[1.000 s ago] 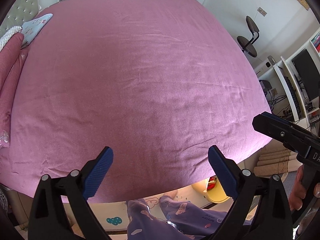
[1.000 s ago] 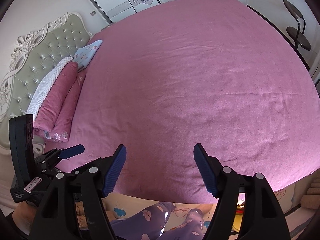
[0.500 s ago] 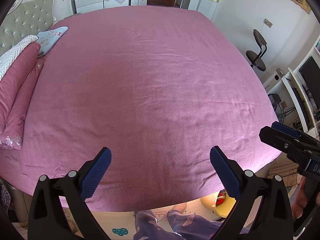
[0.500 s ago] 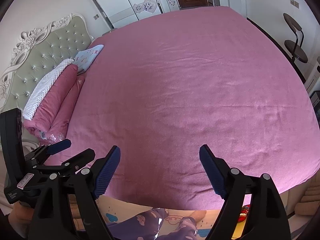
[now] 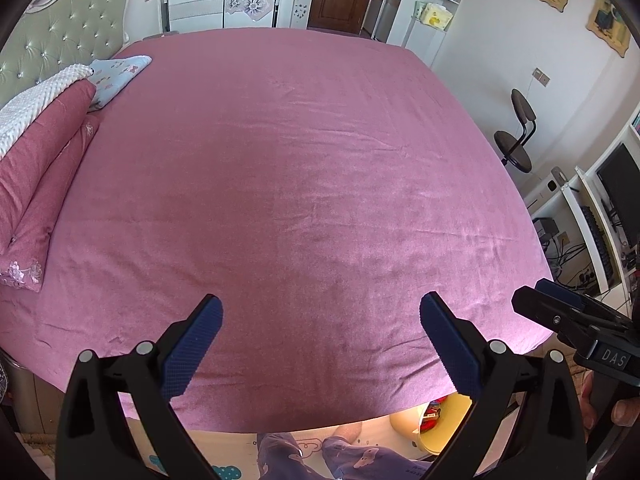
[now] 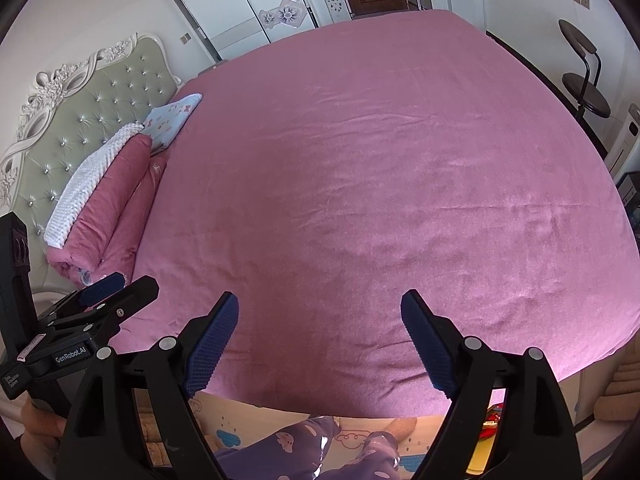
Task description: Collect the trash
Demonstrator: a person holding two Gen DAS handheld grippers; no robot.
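My left gripper is open and empty, held above the near edge of a large pink bed. My right gripper is open and empty over the same near edge. Each gripper shows in the other's view: the right one at the right side of the left wrist view, the left one at the left side of the right wrist view. No trash lies on the bed. A yellow bin with red and coloured scraps inside stands on the floor below the bed's near edge; it also shows in the right wrist view.
Folded pink and white bedding and a light blue pillow lie by the tufted headboard. A black chair and a computer desk stand to the right. My legs in purple trousers are below.
Both grippers have pulled back and tilted up from the bed, so more of the room, the headboard and the far door show. Their jaws stay open.
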